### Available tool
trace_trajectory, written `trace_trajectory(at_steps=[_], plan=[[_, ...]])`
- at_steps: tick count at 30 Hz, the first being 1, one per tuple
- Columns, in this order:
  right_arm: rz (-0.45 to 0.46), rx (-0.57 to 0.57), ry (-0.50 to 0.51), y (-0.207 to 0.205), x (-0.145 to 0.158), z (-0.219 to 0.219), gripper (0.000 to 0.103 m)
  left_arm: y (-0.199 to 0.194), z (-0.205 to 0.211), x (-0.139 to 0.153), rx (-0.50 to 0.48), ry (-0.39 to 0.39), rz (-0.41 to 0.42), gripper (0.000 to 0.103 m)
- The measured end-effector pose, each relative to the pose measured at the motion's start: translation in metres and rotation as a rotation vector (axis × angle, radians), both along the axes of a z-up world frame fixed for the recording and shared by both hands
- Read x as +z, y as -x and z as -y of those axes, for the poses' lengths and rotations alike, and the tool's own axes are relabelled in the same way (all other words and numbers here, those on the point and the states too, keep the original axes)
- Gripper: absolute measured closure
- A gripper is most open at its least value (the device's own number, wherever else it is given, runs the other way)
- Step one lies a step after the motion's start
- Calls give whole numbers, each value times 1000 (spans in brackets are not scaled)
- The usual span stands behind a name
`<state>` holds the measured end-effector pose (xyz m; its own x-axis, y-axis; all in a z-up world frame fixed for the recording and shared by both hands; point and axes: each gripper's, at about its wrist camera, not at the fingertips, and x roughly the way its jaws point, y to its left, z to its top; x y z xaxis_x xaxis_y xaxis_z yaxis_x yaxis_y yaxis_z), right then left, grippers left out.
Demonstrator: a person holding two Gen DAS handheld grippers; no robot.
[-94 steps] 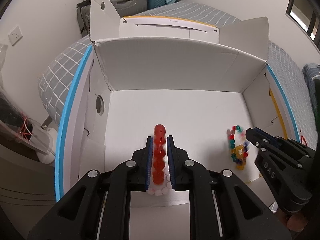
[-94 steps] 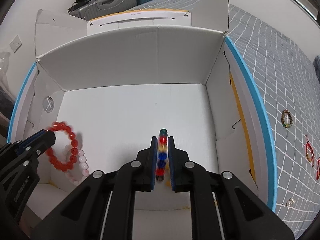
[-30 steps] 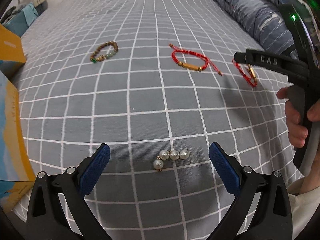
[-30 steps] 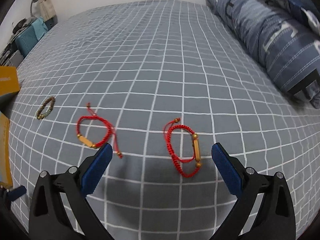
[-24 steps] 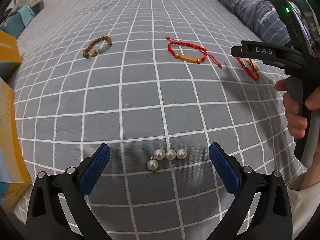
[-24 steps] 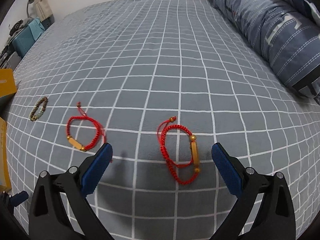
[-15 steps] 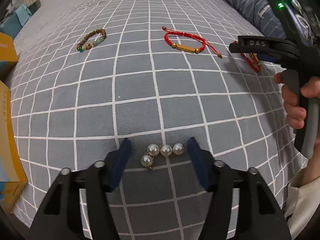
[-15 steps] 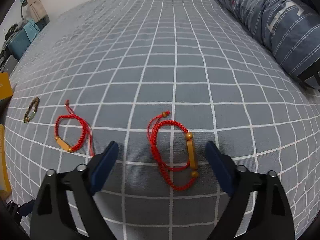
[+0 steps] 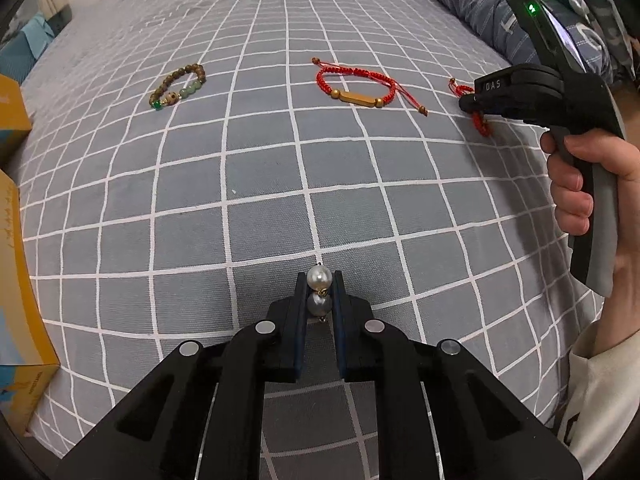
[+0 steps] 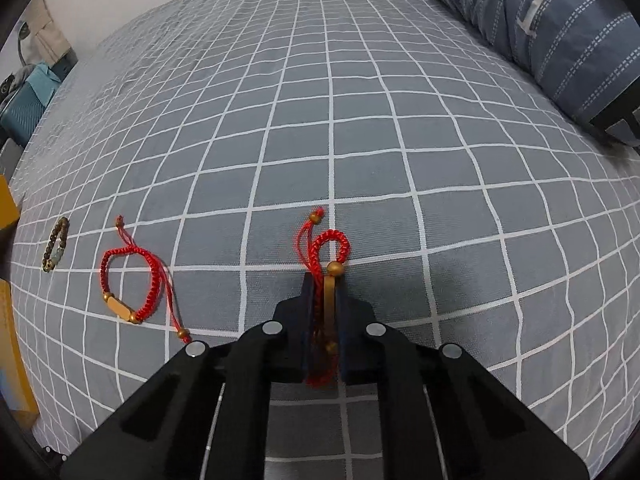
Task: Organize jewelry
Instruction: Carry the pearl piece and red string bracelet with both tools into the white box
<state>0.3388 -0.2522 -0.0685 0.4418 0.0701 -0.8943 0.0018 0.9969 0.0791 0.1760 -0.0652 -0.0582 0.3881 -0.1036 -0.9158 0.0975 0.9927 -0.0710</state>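
Left wrist: left claw (image 9: pixel 319 280) pinches pearl strand (image 9: pixel 319 289) — lengthwise forward; right claw (image 10: pixel 325 280) pinches red bracelet (image 10: pixel 322 256) — loop forward.

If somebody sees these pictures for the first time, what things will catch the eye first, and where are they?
First, the left gripper shut on the pearl piece just above the grey checked bedspread. Next, the right gripper pinching a red cord bracelet. Farther off lie another red bracelet and a brown bead bracelet.

Other pearls (image 9: pixel 319 303) hidden between tongs; red bracelet (image 10: pixel 323 312) partly hidden.
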Motion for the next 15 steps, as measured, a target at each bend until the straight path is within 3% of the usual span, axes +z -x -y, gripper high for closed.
trace_trajectory(at_steps=[15], plan=[[37, -10, 32, 8, 15, -7, 94, 1, -19, 13, 44, -8, 26, 92]])
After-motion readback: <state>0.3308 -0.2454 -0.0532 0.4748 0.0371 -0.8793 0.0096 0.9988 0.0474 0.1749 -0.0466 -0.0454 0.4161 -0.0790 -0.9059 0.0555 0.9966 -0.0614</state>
